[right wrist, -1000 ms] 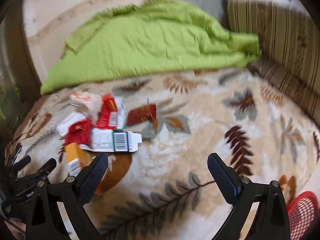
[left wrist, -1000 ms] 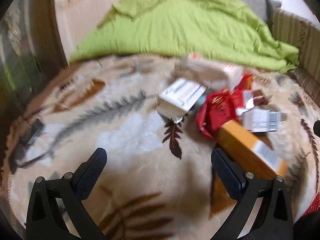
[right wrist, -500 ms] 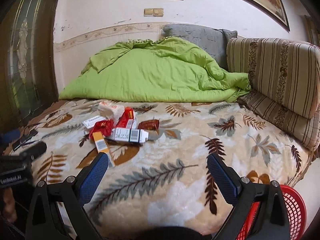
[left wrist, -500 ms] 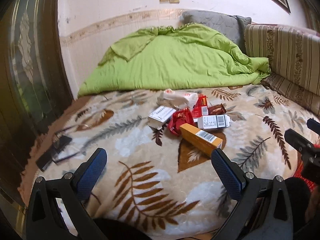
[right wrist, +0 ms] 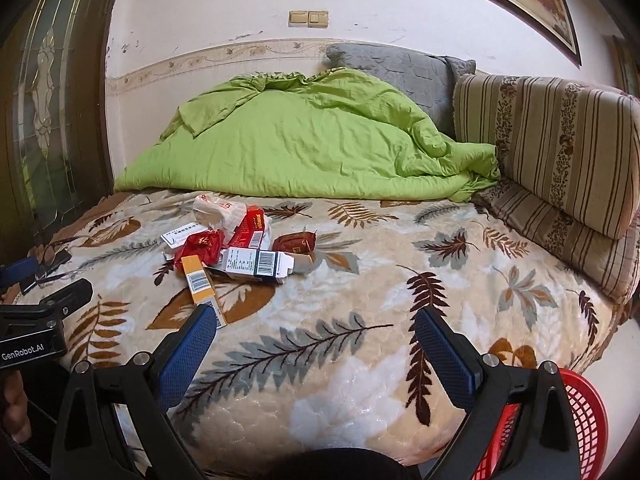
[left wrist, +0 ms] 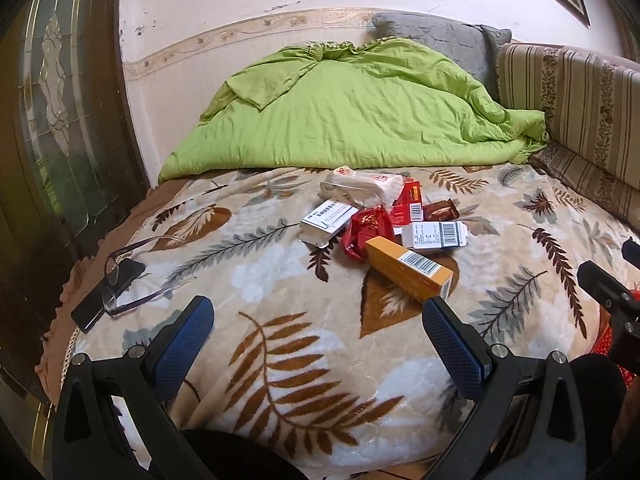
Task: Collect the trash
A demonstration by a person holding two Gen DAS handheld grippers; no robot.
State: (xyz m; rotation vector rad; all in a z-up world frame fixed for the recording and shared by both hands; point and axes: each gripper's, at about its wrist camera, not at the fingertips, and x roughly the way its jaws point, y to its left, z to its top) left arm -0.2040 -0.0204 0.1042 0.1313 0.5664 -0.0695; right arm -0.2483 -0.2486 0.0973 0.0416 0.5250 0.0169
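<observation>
A bed with a soft cream blanket (left wrist: pixel 280 360) printed with brown and grey leaves fills both views. The left gripper (left wrist: pixel 318 334) hangs over the near edge of the bed with its two blue-padded fingers spread wide and nothing between them. The right gripper (right wrist: pixel 316 342) hangs over the near edge too, spread wide and holding nothing. A small pile of trash lies on the blanket, in the middle toward the left side. In the pile, a long orange cardboard box with a barcode (left wrist: pixel 408 274) lies closest to the grippers. Just behind it sits a crumpled shiny red wrapper (left wrist: pixel 366 232), touching a flat white box with a barcode (left wrist: pixel 434 236) on its right. A white box with dark writing (left wrist: pixel 326 222) lies on the left of the pile. Behind those are a crumpled white plastic bag (left wrist: pixel 362 186), a small red box (left wrist: pixel 408 202) and a little brown wrapper (left wrist: pixel 440 211). A red plastic mesh basket (right wrist: pixel 584 432) sits low, just beside the bed's near right corner. A big puffy green quilt (left wrist: pixel 360 120) is heaped at the far end of the bed. A pair of thin-framed glasses (left wrist: pixel 124 276) rests on a flat black phone (left wrist: pixel 108 292) at the left edge of the bed, well apart from the trash. Striped cushions (right wrist: pixel 560 144) lean along the right side.
</observation>
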